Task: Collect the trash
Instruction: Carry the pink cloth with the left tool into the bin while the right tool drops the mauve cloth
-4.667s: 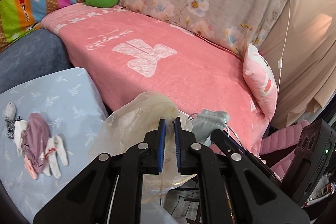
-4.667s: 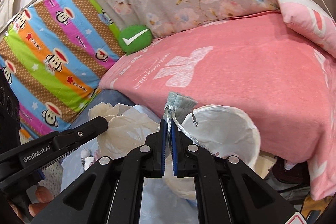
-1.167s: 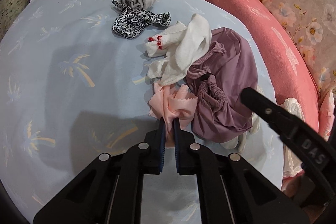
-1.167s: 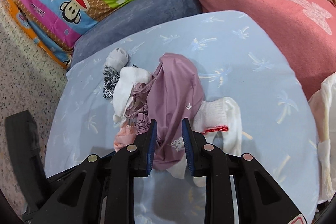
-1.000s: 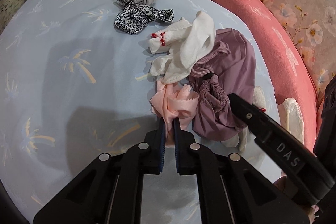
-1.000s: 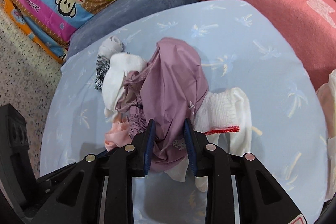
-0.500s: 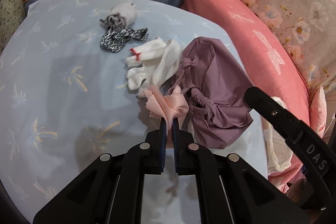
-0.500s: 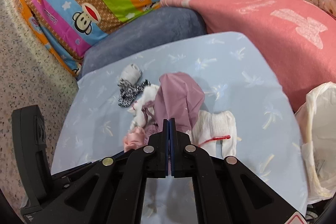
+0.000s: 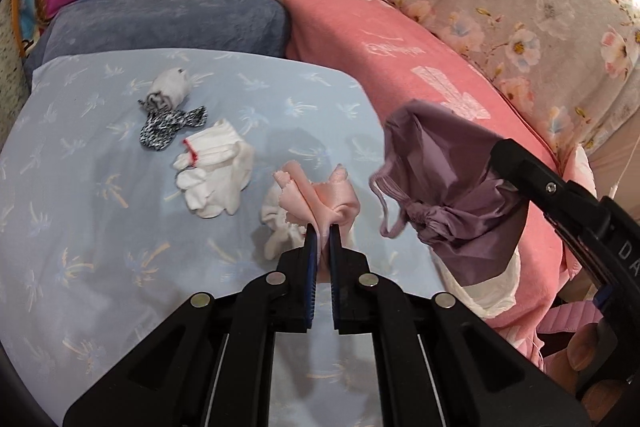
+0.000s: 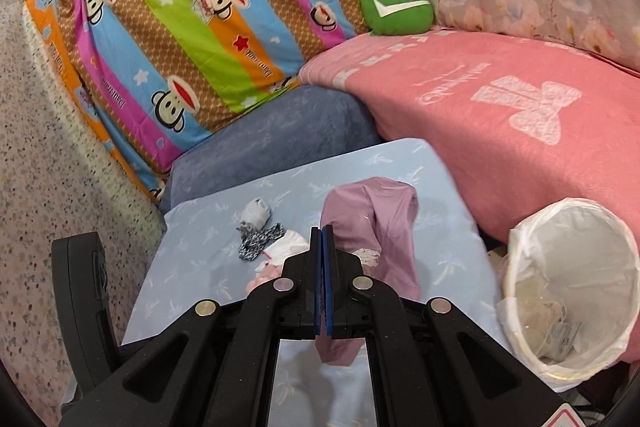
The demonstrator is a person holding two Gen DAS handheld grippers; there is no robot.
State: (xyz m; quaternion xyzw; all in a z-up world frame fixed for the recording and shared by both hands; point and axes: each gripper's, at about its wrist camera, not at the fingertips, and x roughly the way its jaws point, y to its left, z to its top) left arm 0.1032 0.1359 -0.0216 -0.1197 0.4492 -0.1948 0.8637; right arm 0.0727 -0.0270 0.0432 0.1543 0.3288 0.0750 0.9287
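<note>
In the left wrist view, the left tongs (image 9: 322, 227) at lower centre are pinching a pink cloth (image 9: 320, 197), lifting it above a light blue desk (image 9: 80, 247). White gloves (image 9: 216, 179) and a black-and-white speckled scrap (image 9: 170, 125) are lying on the desk at centre left. At right, a purple drawstring bag (image 9: 444, 187) is hanging in the air from the other tool. Only the right wrist view is showing the right tongs (image 10: 322, 229) clenching that purple bag, and a white-lined trash bin (image 10: 572, 287) sitting at lower right, just beside the desk and below a pink blanket (image 10: 500, 127). A green cushion (image 10: 398, 9) is resting at upper centre.
</note>
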